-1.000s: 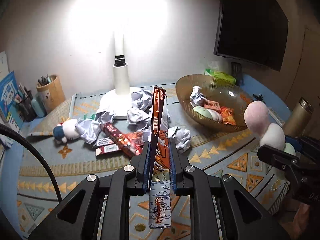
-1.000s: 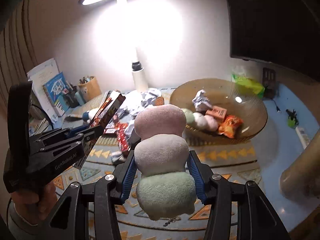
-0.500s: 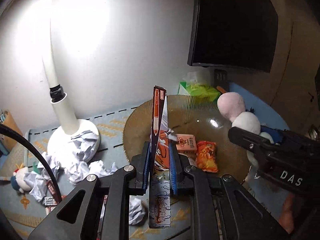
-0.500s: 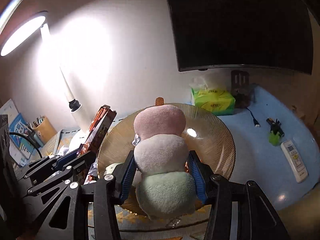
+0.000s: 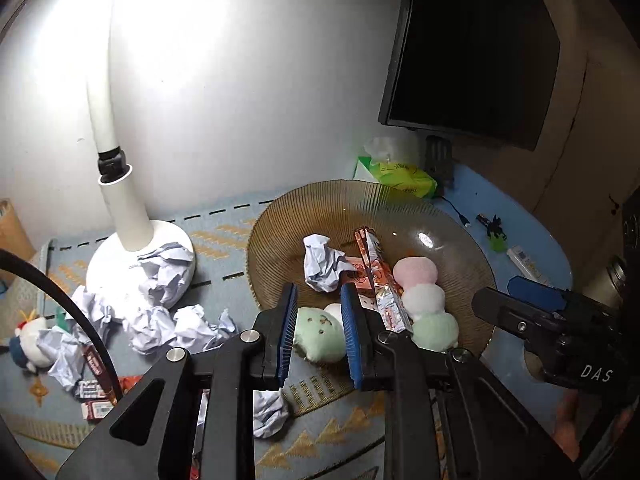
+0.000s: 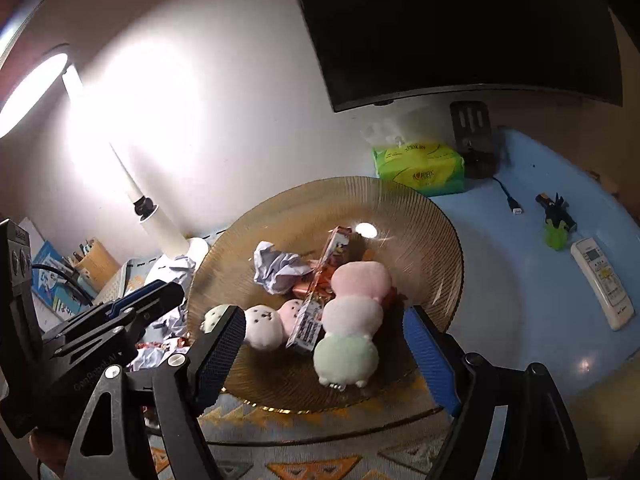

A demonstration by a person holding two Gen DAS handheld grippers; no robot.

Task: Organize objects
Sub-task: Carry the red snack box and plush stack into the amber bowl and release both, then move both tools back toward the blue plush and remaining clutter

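A ribbed amber glass bowl [image 5: 360, 190] [image 6: 440, 216] fills the middle of both views. Inside it lie a long orange snack box [image 5: 380, 280] [image 6: 316, 304], a pink, white and green three-ball plush [image 5: 424, 300] [image 6: 352, 316], a second small plush [image 5: 318, 332] [image 6: 260, 324] and a crumpled paper [image 5: 322, 264] [image 6: 276, 268]. My left gripper [image 5: 318, 292] hovers over the bowl's near rim, its jaws opening with nothing between them. My right gripper [image 6: 322, 314] stands over the bowl, jaws opening wide, the three-ball plush lying below them untouched.
A white lamp base [image 5: 140, 256] stands left of the bowl, with several crumpled papers [image 5: 160, 320] and snack boxes [image 5: 94, 392] on the patterned mat. A green tissue pack [image 6: 420, 164], a remote [image 6: 602, 280] and a dark monitor [image 6: 460, 20] are to the right and behind.
Both grippers swung from the mat to over the bowl. The left let go of the snack box and the right let go of the three-ball plush; both now lie in the bowl.
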